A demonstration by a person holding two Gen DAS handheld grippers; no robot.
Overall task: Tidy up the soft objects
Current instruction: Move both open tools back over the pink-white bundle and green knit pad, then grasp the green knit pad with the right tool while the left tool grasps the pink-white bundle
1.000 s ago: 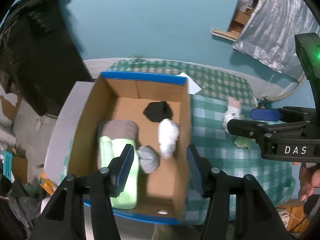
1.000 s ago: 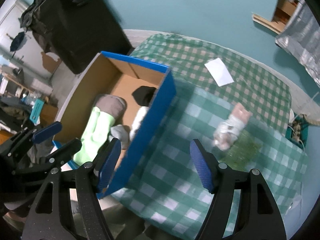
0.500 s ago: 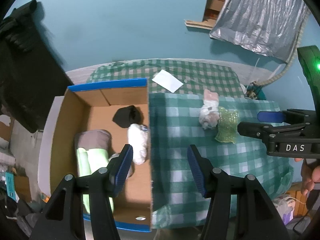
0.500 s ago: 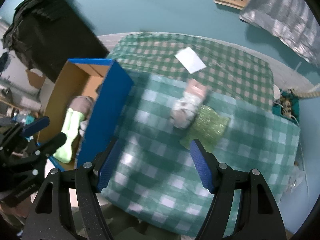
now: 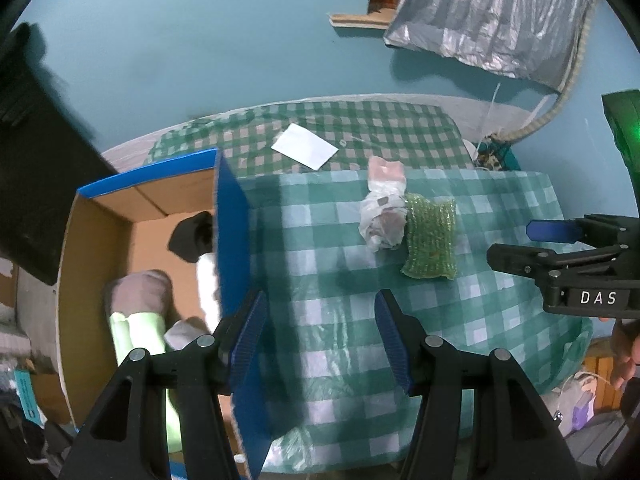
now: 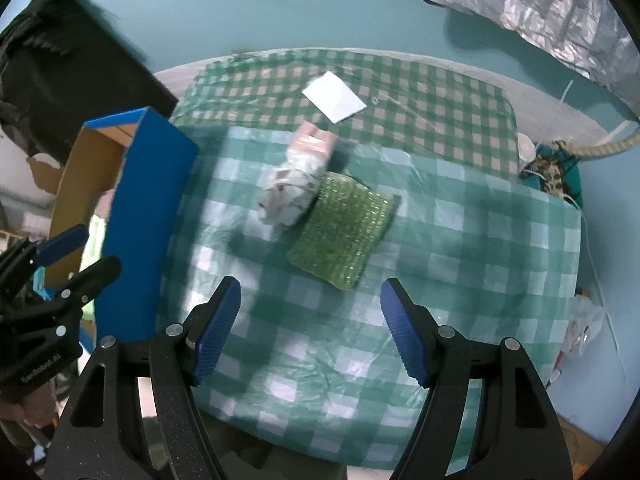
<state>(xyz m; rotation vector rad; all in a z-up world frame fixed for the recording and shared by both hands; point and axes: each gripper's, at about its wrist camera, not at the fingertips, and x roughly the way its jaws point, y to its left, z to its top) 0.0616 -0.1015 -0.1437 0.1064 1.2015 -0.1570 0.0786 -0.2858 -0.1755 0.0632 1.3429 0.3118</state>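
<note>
A green scrub sponge (image 5: 430, 237) (image 6: 343, 229) lies on the checked tablecloth, touching a white and pink wrapped soft bundle (image 5: 383, 210) (image 6: 295, 182) to its left. A blue-sided cardboard box (image 5: 230, 248) (image 6: 138, 200) stands at the table's left and holds a black item (image 5: 188, 236), a white item (image 5: 206, 280), a grey item (image 5: 140, 292) and a light green item (image 5: 138, 336). My left gripper (image 5: 320, 336) is open and empty above the box's right wall. My right gripper (image 6: 310, 330) is open and empty, above the cloth just in front of the sponge.
A white paper sheet (image 5: 304, 151) (image 6: 334, 97) lies at the back of the table. The checked tablecloth (image 5: 340, 340) covers the table. A silver foil sheet (image 5: 492, 12) hangs on the teal wall. Dark clothing (image 6: 60, 68) hangs at the left.
Both grippers have swung right, from over the box toward the tablecloth. The sponge and bundle now sit nearer the middle of both views. Both grippers stay open.
</note>
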